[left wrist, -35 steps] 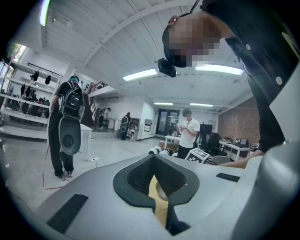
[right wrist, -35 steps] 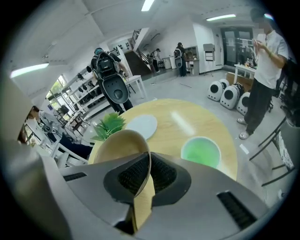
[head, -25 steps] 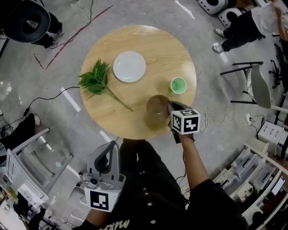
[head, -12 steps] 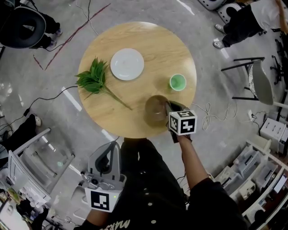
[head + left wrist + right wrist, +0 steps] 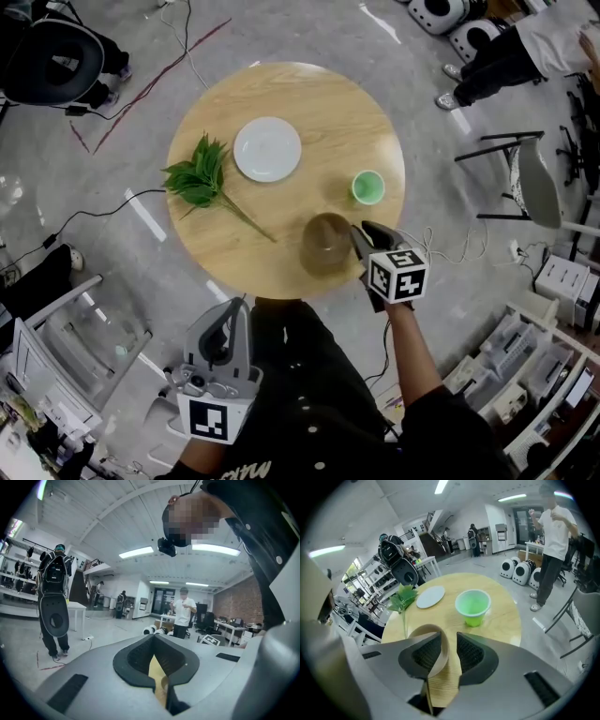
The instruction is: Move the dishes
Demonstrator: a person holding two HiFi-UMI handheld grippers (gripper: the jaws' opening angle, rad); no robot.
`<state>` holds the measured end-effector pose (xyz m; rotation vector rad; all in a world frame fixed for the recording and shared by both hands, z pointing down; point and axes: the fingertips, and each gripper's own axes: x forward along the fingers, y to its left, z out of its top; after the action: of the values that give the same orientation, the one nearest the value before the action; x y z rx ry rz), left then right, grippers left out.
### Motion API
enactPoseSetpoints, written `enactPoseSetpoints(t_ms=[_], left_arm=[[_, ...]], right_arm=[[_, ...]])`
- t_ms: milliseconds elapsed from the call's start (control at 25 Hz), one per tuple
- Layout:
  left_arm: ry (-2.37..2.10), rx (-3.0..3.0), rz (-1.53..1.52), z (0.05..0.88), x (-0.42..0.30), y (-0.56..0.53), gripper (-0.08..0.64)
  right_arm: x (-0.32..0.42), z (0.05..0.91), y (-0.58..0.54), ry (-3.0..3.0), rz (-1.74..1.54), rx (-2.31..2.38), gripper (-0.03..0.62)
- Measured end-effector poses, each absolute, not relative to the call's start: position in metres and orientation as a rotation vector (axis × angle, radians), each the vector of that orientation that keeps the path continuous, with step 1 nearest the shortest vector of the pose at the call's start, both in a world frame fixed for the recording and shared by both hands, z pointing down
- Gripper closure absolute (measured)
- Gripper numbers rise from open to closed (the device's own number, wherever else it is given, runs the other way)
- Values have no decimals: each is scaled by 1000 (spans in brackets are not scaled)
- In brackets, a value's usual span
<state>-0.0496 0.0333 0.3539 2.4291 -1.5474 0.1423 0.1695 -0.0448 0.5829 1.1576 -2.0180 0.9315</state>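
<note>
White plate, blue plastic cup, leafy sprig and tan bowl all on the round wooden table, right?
The plastic cup is green, not blue; the right gripper view shows it. The white plate, leafy sprig and tan bowl are on the round wooden table.

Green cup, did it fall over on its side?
No, the green cup stands upright on the round wooden table with its open mouth facing up.

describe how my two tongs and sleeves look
The left tongs and right tongs have grey shells with black textured pads. Each carries a white cube printed with black square markers. The right arm's sleeve is black.
</note>
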Motion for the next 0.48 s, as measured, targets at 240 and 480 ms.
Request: enactPoseSetpoints(t_ms=[240,480], left_arm=[[-1572,2417,112,349,-58,26,543],[-1611,2388,90,349,-72,22,543]], right_arm=[[146,513,-109,-2214,800,1114,448],[81,510,-180,-2286,820,969,436]])
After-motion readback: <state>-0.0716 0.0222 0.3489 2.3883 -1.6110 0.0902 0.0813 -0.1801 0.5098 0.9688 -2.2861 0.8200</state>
